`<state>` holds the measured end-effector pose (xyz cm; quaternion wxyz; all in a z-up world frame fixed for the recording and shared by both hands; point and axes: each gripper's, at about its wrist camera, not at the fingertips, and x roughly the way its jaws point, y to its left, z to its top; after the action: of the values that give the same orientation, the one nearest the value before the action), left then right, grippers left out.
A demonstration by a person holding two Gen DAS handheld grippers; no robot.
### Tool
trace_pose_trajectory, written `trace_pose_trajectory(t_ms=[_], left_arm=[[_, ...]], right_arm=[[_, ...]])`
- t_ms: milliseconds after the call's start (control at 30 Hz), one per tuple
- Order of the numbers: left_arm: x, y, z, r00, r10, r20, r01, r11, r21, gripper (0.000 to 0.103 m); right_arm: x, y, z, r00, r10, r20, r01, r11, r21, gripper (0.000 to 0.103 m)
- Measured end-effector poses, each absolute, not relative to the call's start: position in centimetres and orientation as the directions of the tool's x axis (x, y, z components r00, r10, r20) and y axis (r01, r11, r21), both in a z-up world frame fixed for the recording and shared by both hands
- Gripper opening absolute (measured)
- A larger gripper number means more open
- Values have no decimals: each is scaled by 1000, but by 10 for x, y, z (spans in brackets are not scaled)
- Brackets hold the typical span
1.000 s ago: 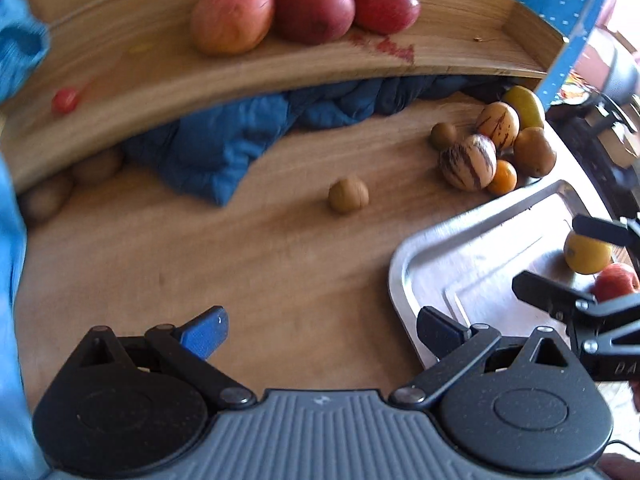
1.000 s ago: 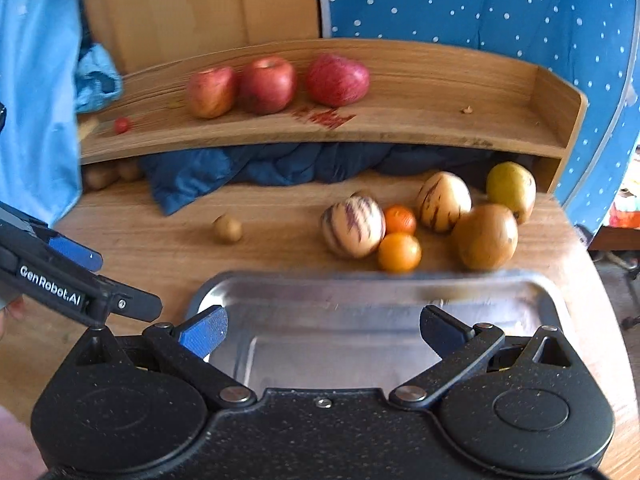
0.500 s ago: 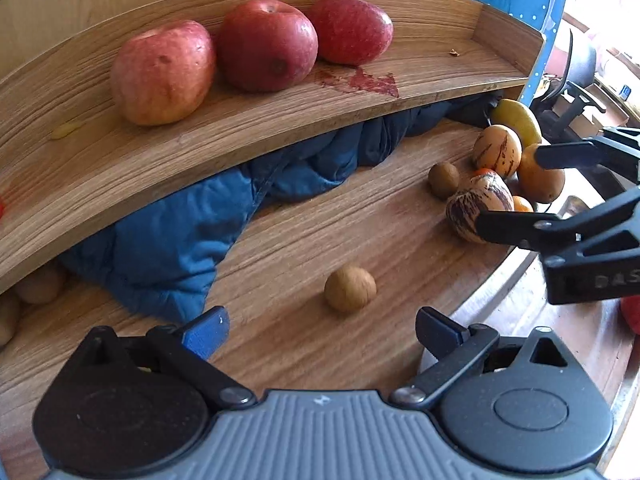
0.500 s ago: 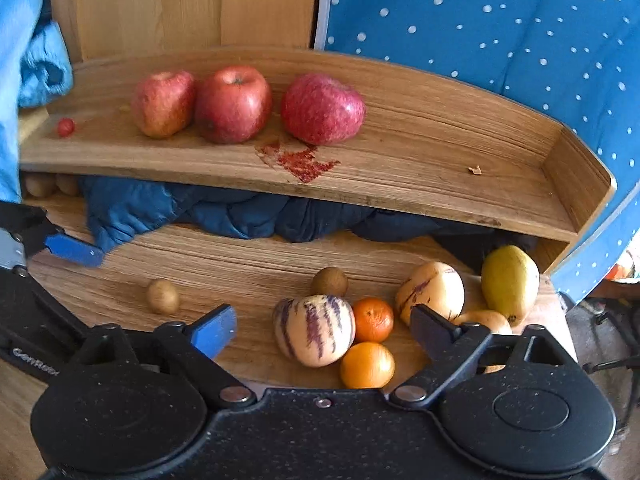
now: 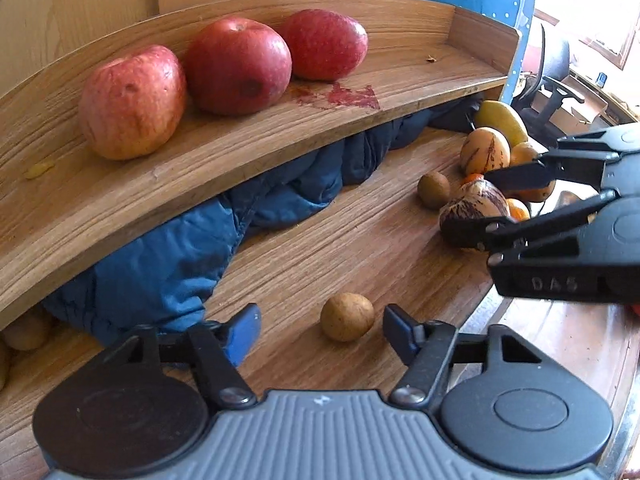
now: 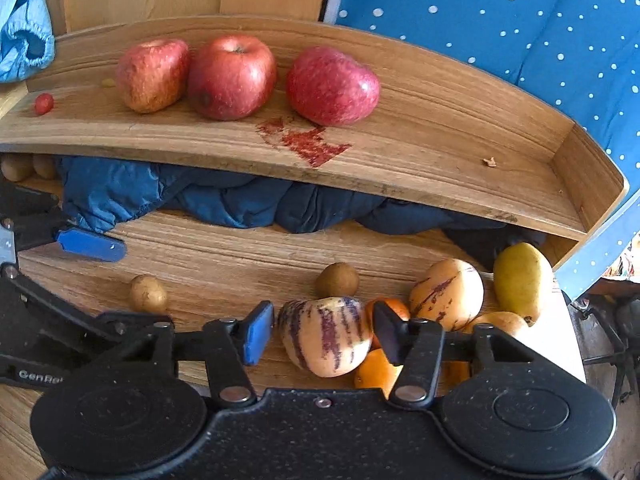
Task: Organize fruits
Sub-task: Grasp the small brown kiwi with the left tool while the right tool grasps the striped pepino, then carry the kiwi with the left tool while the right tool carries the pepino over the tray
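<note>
Three red apples (image 6: 232, 76) sit on the upper wooden shelf (image 6: 420, 152). On the table below, a purple-striped melon (image 6: 324, 336) lies between the fingers of my right gripper (image 6: 322, 332), which is open and straddles it. From the left wrist view, the right gripper (image 5: 498, 202) brackets that melon (image 5: 468, 210) from the right. My left gripper (image 5: 322, 330) is open, low over the table, with a small brown round fruit (image 5: 347, 317) just ahead of its fingertips. Its blue finger (image 6: 90, 244) shows at the left of the right wrist view.
Beside the striped melon lie oranges (image 6: 376, 372), a second striped melon (image 6: 446, 294), a yellow-green fruit (image 6: 518, 280) and a kiwi (image 6: 337, 279). A blue cloth (image 6: 160, 196) is bunched under the shelf. A metal tray (image 5: 560, 340) lies at the lower right.
Both grippers have moved forward and down towards the shelf. The right one has left the tray and now straddles the striped melon. The left one has closed in on the small brown fruit.
</note>
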<state>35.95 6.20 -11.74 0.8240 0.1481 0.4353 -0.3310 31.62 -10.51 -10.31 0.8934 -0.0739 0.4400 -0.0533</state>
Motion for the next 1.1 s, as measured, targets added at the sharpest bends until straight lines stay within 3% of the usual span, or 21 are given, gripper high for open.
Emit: trace_pose_trajectory(t_ms=[533,1100], left_arm=[[359,54,-115,396,-422,-816,689,724,-40,31],[343,46,-93,414,-421,-807,644,762,-67,30]], right_arm=[[318,-93,-115,584,-211,-784,-43,956,-289,56],[270,-94,-86,703,-148,-695,-22,973,-229,55]])
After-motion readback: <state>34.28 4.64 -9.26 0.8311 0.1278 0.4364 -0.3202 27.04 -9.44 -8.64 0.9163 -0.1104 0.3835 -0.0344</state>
